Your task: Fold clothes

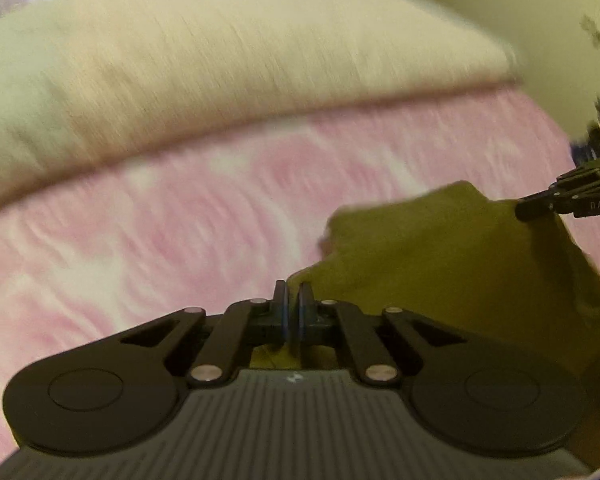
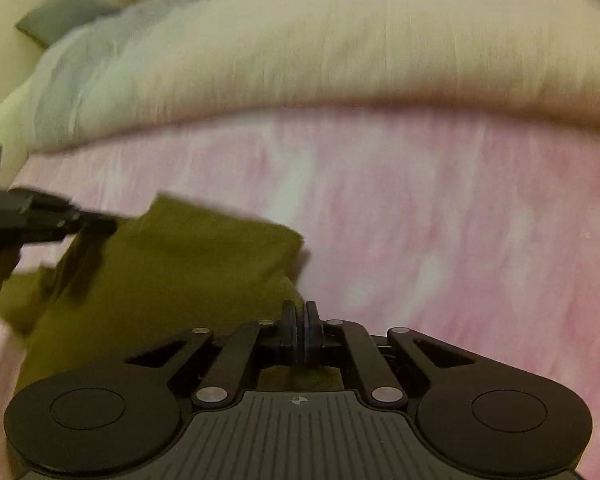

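On the pink bed (image 1: 180, 208), left wrist view: the left gripper (image 1: 294, 312) has its jaws closed at the olive garment's (image 1: 440, 264) near edge; whether they pinch cloth is unclear. Open bedding lies leftward. Right wrist view: the right gripper (image 2: 300, 332) has its jaws closed at the garment's (image 2: 172, 264) right corner, with bare pink bed (image 2: 460, 220) to the right.

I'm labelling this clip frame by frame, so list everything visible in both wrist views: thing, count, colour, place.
Garment: one, olive green, lying partly folded on the bedspread, between the two grippers.
Bedspread: one, pink and white mottled, covering the near part of the bed.
Blanket: one, cream, bunched across the far side of the bed.
Cushion: one, grey-green, far left corner of the right wrist view.
Wall mark: one, dark, on the pale wall at upper right; too blurred to identify.
Left gripper: black, shut at the garment's edge.
Right gripper: black, shut at the garment's opposite edge.
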The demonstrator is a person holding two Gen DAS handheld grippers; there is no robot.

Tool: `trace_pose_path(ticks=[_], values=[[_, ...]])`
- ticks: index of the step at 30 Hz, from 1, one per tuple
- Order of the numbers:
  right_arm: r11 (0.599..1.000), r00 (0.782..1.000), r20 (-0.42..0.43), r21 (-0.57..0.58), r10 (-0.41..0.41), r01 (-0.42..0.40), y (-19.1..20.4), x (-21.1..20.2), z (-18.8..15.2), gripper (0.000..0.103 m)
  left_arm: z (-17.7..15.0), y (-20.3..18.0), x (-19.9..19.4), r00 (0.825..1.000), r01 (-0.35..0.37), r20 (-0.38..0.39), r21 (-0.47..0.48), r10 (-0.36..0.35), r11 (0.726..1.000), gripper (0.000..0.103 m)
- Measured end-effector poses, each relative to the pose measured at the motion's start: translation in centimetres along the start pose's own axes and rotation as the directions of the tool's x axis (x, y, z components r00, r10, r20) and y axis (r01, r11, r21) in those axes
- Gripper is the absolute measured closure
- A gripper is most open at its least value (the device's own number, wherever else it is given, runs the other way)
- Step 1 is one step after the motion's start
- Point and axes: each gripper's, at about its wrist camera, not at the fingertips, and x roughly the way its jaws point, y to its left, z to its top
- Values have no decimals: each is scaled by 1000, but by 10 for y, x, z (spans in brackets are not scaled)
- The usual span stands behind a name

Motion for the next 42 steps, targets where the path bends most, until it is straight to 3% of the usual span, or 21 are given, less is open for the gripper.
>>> trace_pose_path(ticks=[3, 6, 8, 9, 10, 12, 16, 18, 21, 23, 26, 27, 30, 32, 33, 34, 35, 36, 38, 42], values=[[995, 993, 91, -53, -77, 82, 5, 11, 36, 102, 21, 8, -4, 994, -78, 79, -35, 81, 996, 96], [984, 973, 159, -43, -166, 175, 7, 28, 57, 101, 29, 7, 0, 975, -204, 78, -49, 208, 978, 87], [977, 964, 166, 6, -209, 211, 3, 26, 58, 82, 24, 11, -5, 966, -246, 60, -97, 252, 964, 77], [978, 962, 177, 47, -210, 205, 0, 21, 55, 46, 14, 15, -12, 970, -231, 44, -145, 239, 962, 72], [980, 962, 195, 97, -190, 174, -4, 11, 47, 30, 4, 18, -20, 975, -210, 28, -197, 219, 958, 71], [977, 968, 209, 189, -138, 98, -11, -9, 23, 30, -22, 25, -39, 984, -170, -8, -294, 176, 941, 71], [944, 995, 99, 329, -14, -20, -10, -53, -60, 30, -95, 27, -93, 991, -119, -106, -444, 80, 888, 72], [918, 999, 32, 394, 23, -33, -1, -73, -104, 30, -136, 17, -127, 987, -120, -152, -491, 50, 863, 71], [864, 992, -79, 502, 97, -45, 24, -103, -170, 30, -188, -4, -174, 979, -131, -203, -538, 23, 833, 68], [818, 979, -116, 571, 165, -70, 45, -114, -205, 30, -211, -16, -196, 978, -115, -208, -599, -15, 792, 67], [763, 959, -143, 639, 243, -98, 72, -113, -237, 30, -238, -35, -218, 985, -56, -157, -686, -73, 725, 60], [749, 956, -142, 655, 256, -104, 79, -108, -243, 30, -242, -42, -220, 987, -38, -140, -688, -82, 724, 57], [718, 956, -118, 686, 269, -118, 96, -93, -257, 30, -248, -62, -206, 988, -36, -143, -608, -65, 793, 56], [719, 965, -103, 687, 240, -105, 104, -85, -260, 31, -248, -69, -191, 990, -23, -127, -566, -60, 824, 56], [718, 970, -89, 688, 225, -104, 106, -85, -260, 48, -248, -72, -183, 991, -15, -118, -546, -59, 837, 58], [718, 970, -94, 689, 223, -98, 105, -82, -258, 88, -248, -75, -175, 992, -8, -108, -526, -58, 850, 65], [720, 966, -119, 688, 231, -87, 103, -79, -256, 97, -247, -74, -172, 991, 23, -102, -532, -92, 846, 90], [722, 961, -143, 687, 238, -76, 101, -76, -253, 100, -245, -73, -170, 986, 63, -97, -549, -138, 834, 101], [747, 956, -141, 657, 257, -103, 93, -87, -243, 101, -240, -68, -173, 973, 137, -74, -571, -217, 810, 101], [845, 944, -202, 520, 260, -121, 66, -138, -221, 101, -232, -29, -222, 968, 199, 17, -655, -250, 729, 101]])
